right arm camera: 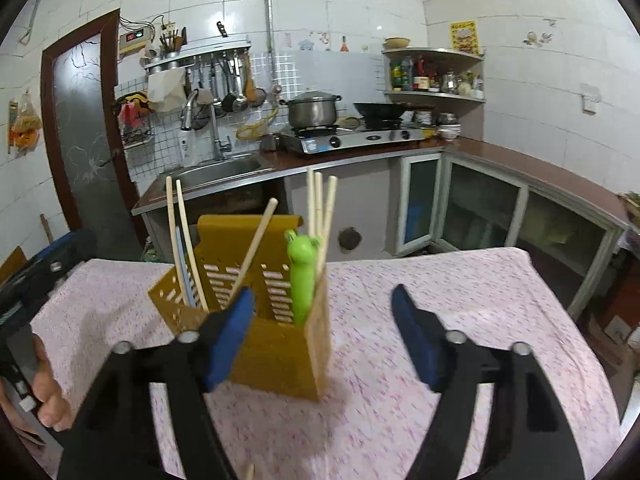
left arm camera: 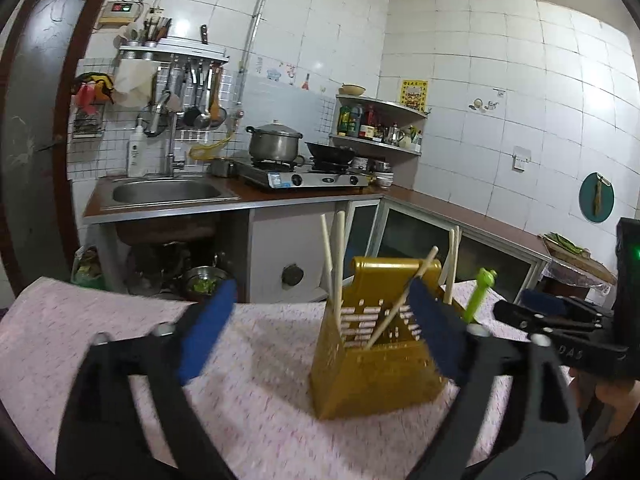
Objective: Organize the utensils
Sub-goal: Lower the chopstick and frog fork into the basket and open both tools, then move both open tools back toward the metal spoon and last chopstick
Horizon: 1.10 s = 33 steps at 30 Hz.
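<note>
Left wrist view. Landmark: the mustard-yellow slotted utensil holder (left arm camera: 372, 344), upright on the pink speckled tablecloth (left arm camera: 120, 332). The left gripper (left arm camera: 318, 330) has its jaws spread wide with nothing between the blue pads (left arm camera: 204, 332); the right-hand pad overlaps the holder's front right corner in the picture, but I cannot tell whether it touches. Pale chopsticks (left arm camera: 338, 264) stand in the holder: two near its left wall, one leaning across the middle (left arm camera: 404, 300), more at its right rear. A green-handled utensil (left arm camera: 478, 296) rises at the holder's right side. Judgement: the sticks lean because the compartments are roomy and only the rims support them. The right gripper (left arm camera: 536, 312) lies to the right of the holder, seen side-on; its jaw gap is not readable from this view.

Right wrist view. The same holder (right arm camera: 276, 344) sits left of centre. The right gripper (right arm camera: 324, 340) is wide open and empty; its left blue pad (right arm camera: 230, 338) overlaps the holder's front face in the picture, its right pad hangs over bare cloth to the holder's right. The green handle (right arm camera: 302, 276) stands in the holder's right compartment beside three chopsticks (right arm camera: 320, 212). A loose stick tip (right arm camera: 249, 472) shows at the frame bottom, in front of the holder. A hand (right arm camera: 48, 392) grips the other tool at far left.

Judgement: both grippers empty, most utensils housed; sorting looks near its end.
</note>
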{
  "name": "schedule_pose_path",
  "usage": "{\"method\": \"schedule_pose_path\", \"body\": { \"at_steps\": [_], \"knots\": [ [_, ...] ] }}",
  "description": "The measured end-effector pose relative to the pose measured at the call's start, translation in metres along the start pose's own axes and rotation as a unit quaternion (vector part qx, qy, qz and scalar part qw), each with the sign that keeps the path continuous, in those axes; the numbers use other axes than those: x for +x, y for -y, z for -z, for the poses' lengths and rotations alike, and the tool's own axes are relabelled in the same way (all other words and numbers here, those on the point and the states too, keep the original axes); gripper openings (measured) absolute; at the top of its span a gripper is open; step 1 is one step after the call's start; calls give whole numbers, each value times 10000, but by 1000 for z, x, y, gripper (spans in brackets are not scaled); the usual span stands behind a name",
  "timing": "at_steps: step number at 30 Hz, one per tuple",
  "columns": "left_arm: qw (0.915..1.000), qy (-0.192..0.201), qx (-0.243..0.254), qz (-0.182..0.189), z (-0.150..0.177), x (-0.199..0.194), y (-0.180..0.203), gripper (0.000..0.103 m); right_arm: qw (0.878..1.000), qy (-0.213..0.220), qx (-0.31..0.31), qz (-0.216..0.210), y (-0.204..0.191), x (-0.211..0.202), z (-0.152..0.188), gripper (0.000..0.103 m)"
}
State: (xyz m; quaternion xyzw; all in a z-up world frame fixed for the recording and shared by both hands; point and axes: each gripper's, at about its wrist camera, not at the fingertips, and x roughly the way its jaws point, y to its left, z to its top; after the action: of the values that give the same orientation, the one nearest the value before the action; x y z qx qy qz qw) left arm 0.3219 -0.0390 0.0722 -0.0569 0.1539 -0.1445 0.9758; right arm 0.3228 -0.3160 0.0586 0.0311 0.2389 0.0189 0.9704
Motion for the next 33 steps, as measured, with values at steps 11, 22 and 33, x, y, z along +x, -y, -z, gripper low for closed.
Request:
{"method": "schedule_pose_path", "body": {
  "at_steps": [11,22,33],
  "knots": [
    [9944,-1008,-291,-125,54,-54,3,98,9982,-505,-73,329,-14,-44,68,80],
    [9759,-2128,-472,-138,126,-57,17,98,9938,-1030,-111,395,-28,-33,125,79],
    [9619,-2702,-393,-115,156,-44,29,89,9858,-1646,-254,211,-44,-2,146,57]
  ]
}}
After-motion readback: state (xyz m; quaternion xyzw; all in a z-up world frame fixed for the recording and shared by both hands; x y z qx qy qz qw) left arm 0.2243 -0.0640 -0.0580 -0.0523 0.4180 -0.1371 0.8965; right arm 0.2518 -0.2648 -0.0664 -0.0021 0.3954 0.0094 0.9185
